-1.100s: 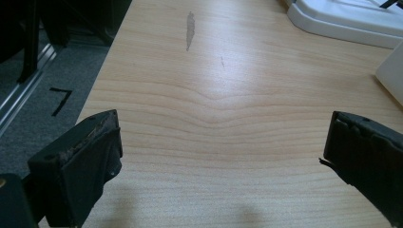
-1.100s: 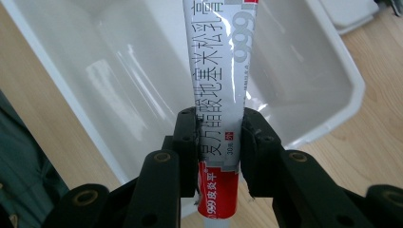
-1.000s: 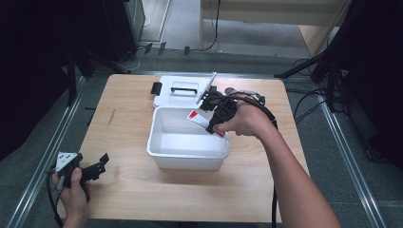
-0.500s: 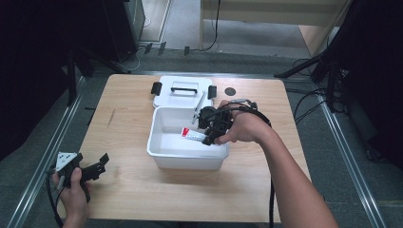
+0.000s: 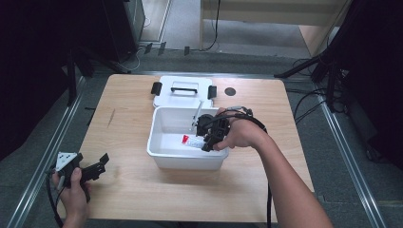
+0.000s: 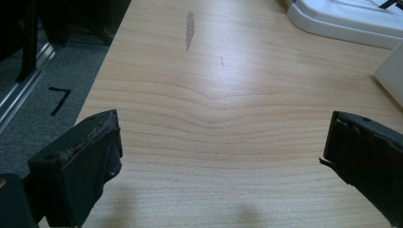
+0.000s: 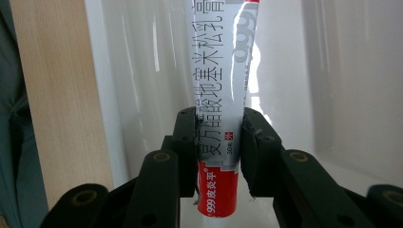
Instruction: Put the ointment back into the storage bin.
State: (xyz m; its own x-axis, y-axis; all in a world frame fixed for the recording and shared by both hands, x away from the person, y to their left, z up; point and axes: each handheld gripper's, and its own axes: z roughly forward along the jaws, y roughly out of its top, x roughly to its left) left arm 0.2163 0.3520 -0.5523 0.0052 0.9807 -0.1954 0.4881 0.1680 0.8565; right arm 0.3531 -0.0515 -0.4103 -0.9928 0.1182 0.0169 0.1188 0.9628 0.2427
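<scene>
Since a second ago my right tongs (image 5: 205, 137) have dropped from over the far rim of the white bin (image 5: 164, 152) down inside it, carrying the ointment box (image 5: 190, 140) with them. Both jaws are closed tight on that box near its red end; in the right gripper view the box (image 7: 221, 128) runs straight out between the jaws, its white, printed length reaching away toward the bin's wall (image 7: 142, 71). From above, the red end shows low inside the bin, on the side toward my left hand, just beside the tongs. Behind the bin lies its lid (image 5: 183, 95), flat on the table (image 5: 128, 190). My left tongs (image 5: 95, 168) have stayed at the table's near left corner, well apart from the bin, jaws spread wide with bare wood (image 6: 223, 128) between them.
</scene>
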